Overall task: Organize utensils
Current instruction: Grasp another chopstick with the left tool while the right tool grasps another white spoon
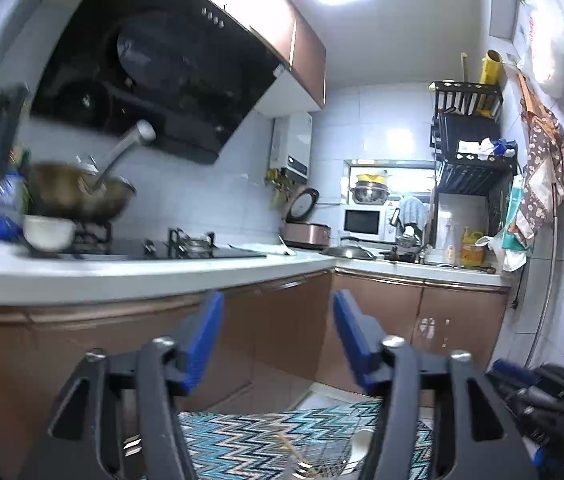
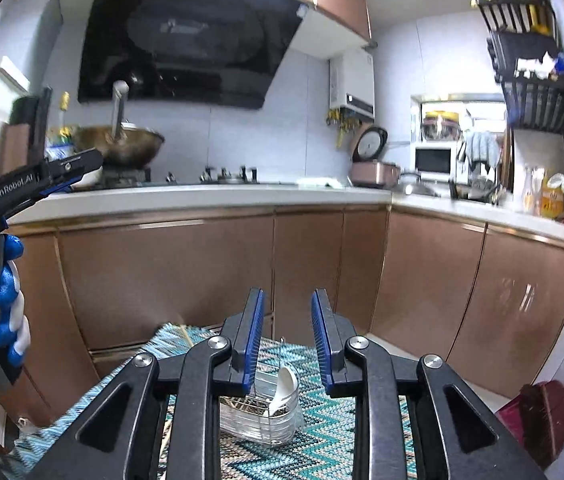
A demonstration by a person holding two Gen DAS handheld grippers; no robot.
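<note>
**Both jaws empty above the utensil basket**

Jaws on your left gripper [image 1: 278, 340] stand well apart, with nothing between the blue pads; past them you see only the copper-brown cabinet doors [image 1: 289, 320] under the white worktop [image 1: 122, 272]. Your right gripper [image 2: 286, 340] has its jaws parted by a narrower gap, and they too hold nothing.

Your task's thing, the clear wire-and-plastic utensil basket [image 2: 260, 416], sits low in the right wrist view, below and beyond the right jaws, resting on the teal, black and cream zigzag mat [image 2: 365, 440]. Inside it, a white ceramic spoon [image 2: 285, 386] leans upright, and a bundle of pale wooden chopsticks [image 2: 242, 402] lies to its left. Neither gripper touches the basket. In the left wrist view you catch the same basket only at the bottom edge, between the gripper arms, and it is partly hidden.

Your left hand, in a blue and white glove [image 2: 6, 312], shows at the left edge of the right wrist view, holding the left gripper level towards the worktop.

On the worktop to the left, a dark brass-coloured wok [image 1: 82, 196] with a steel handle stands on the black gas hob [image 1: 170, 250], beneath the slanted black range hood [image 1: 154, 68]. A white bowl [image 1: 48, 232] sits just beside the wok, blurred.
</note>
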